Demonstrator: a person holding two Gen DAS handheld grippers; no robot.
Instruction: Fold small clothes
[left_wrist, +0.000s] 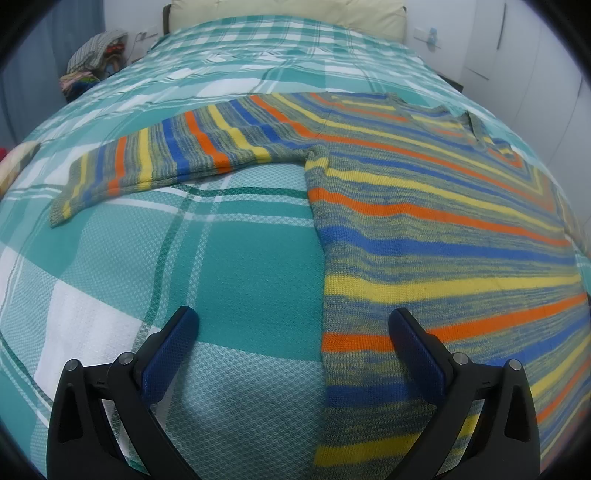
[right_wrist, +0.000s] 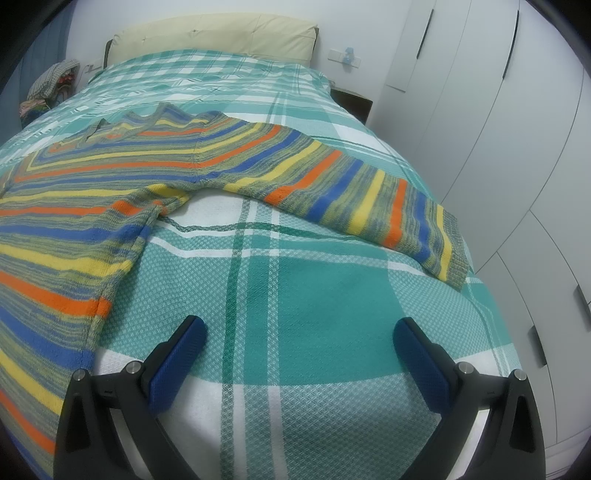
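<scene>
A striped knit sweater (left_wrist: 424, 206), with orange, yellow, blue and grey-green bands, lies flat on the bed with both sleeves spread out. Its left sleeve (left_wrist: 155, 162) reaches left in the left wrist view. Its right sleeve (right_wrist: 369, 199) reaches right in the right wrist view, where the body (right_wrist: 66, 229) fills the left side. My left gripper (left_wrist: 293, 332) is open and empty, straddling the sweater's left side edge near the hem. My right gripper (right_wrist: 299, 339) is open and empty over bare bedspread, just right of the sweater's right side edge.
The bed is covered by a teal and white plaid bedspread (right_wrist: 314, 295) with a cream headboard (right_wrist: 214, 37) at the far end. A pile of clothes (left_wrist: 92, 62) sits beside the bed at far left. White wardrobe doors (right_wrist: 517, 147) stand close on the right.
</scene>
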